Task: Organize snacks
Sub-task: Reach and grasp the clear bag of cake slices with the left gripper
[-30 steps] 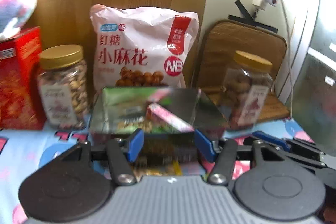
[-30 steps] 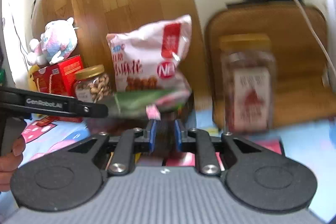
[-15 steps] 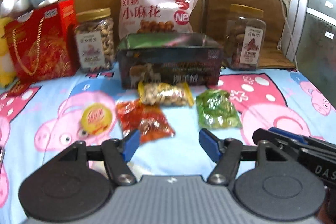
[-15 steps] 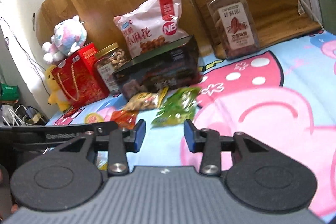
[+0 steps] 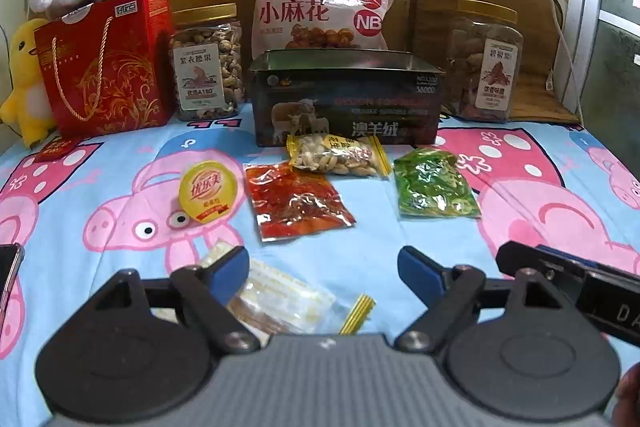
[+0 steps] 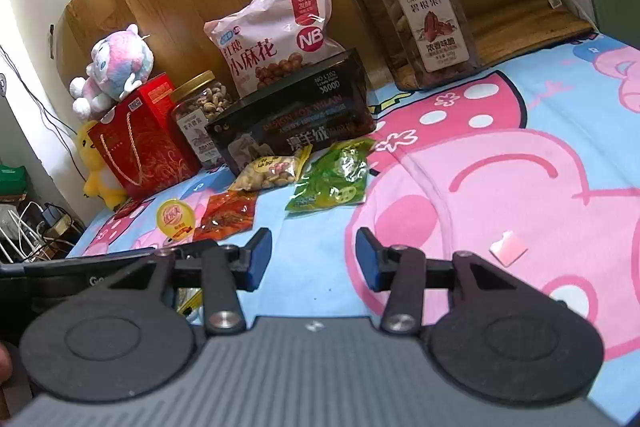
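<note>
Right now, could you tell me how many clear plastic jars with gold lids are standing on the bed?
2: the cashew jar between red gift bag and black box; the pecan jar right of that box.

dark rectangular tin box (image 5: 346, 99): showing glossy metal
red crinkly plastic snack packet (image 5: 296, 201): gleaming
pink-and-blue cartoon bedsheet (image 5: 120, 163): looking matt cloth

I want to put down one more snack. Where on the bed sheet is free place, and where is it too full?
Free: the sheet right of the green packet, up to the right jar; only a small pink scrap lies there. Crowded: in front of the dark box, where the peanut packet overlaps the red packet.
</note>
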